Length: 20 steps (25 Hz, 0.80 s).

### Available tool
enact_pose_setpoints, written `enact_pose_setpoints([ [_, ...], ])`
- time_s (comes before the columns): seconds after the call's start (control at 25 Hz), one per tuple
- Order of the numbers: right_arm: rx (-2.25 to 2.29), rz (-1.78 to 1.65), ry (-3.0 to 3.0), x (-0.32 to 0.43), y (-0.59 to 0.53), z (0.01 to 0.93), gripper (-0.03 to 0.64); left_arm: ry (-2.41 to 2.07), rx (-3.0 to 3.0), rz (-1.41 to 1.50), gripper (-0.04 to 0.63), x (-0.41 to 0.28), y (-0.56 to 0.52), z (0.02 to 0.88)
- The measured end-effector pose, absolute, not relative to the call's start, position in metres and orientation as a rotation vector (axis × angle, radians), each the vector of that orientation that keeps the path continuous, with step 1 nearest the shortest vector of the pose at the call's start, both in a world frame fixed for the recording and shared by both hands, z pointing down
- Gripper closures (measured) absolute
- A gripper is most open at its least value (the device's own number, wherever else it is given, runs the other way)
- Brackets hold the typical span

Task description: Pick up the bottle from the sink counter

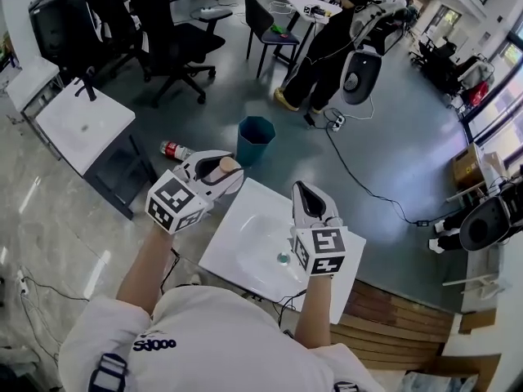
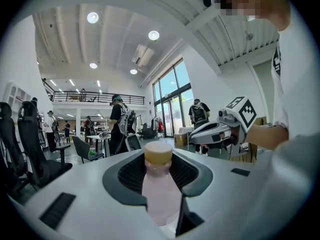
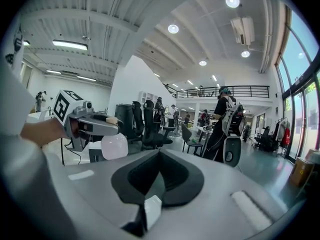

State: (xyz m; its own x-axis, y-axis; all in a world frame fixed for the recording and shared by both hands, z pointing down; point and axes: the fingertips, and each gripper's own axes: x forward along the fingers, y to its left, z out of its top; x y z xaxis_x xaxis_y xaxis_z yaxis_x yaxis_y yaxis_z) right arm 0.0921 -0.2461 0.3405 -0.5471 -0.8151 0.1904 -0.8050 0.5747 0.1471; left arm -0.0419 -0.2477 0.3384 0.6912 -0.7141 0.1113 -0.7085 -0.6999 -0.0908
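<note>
Here, above the tabletop (image 1: 245,211), the left hand-held gripper (image 1: 221,172) pinches the bottle (image 2: 159,184) below its cap — light, slick plastic, probably; the right hand-held gripper (image 1: 304,189) is pressed together.

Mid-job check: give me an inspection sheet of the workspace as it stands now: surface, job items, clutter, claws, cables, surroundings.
Surface: white sink counter with a basin; nothing seen standing on it.
Job's things: bottle, pale with a tan cap, off the counter in the left claw.
Clutter: red-and-white can lying on the floor beside a teal bin.
Claws: left claw shut on the bottle; right claw shut, empty, above the counter.
Cables: black cable runs across the floor right of the counter.
Surroundings: second sink counter at left, office chairs, a person standing beyond.
</note>
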Motion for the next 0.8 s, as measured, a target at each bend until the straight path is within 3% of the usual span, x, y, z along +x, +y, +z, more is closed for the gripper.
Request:
enact_pose_setpoints([
  [0.8,1.338,-0.047,-2.553,0.0949,-0.2478,0.3476,0.607,1.184,-2.883,-0.227,0.46,-0.0356,-0.2468,0.3423],
])
